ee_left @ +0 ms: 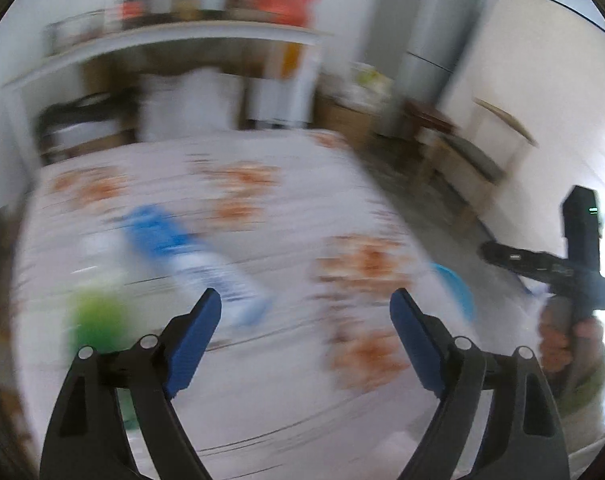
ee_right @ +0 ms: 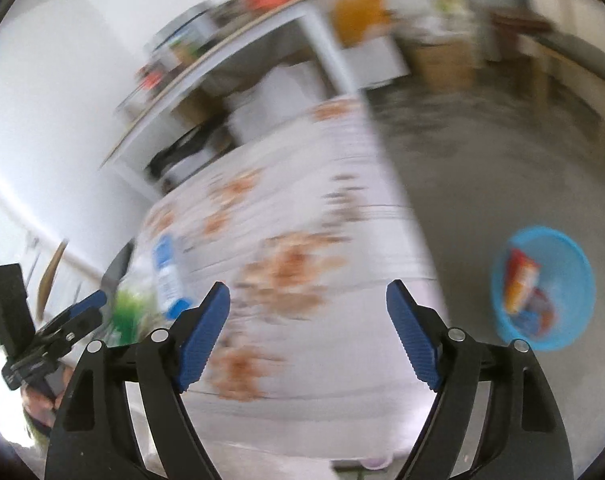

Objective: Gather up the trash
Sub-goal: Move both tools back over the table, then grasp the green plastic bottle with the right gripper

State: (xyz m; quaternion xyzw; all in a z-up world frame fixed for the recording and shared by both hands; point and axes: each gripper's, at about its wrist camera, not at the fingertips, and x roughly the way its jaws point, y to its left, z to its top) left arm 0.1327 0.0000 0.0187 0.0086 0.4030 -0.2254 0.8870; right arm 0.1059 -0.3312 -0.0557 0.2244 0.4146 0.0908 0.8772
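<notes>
Both views are motion-blurred. A blue and white wrapper [ee_left: 194, 256] lies on the white, orange-flowered tablecloth [ee_left: 262, 380], with a green object [ee_left: 96, 320] to its left. My left gripper [ee_left: 305, 300] is open and empty above the table, just right of the wrapper's near end. My right gripper [ee_right: 307, 292] is open and empty over the table's right side. A blue basin [ee_right: 574, 280] on the floor to the right holds red and orange wrappers [ee_right: 520, 284]. The wrapper [ee_right: 166, 276] and green object [ee_right: 126, 312] also show in the right wrist view.
A white shelf table [ee_left: 162, 40] loaded with boxes stands behind the table. A grey fridge [ee_left: 422, 40] and a wooden chair [ee_left: 454, 148] stand at the back right. The grey floor [ee_right: 502, 168] lies right of the table. The basin's rim [ee_left: 454, 284] peeks past the table edge.
</notes>
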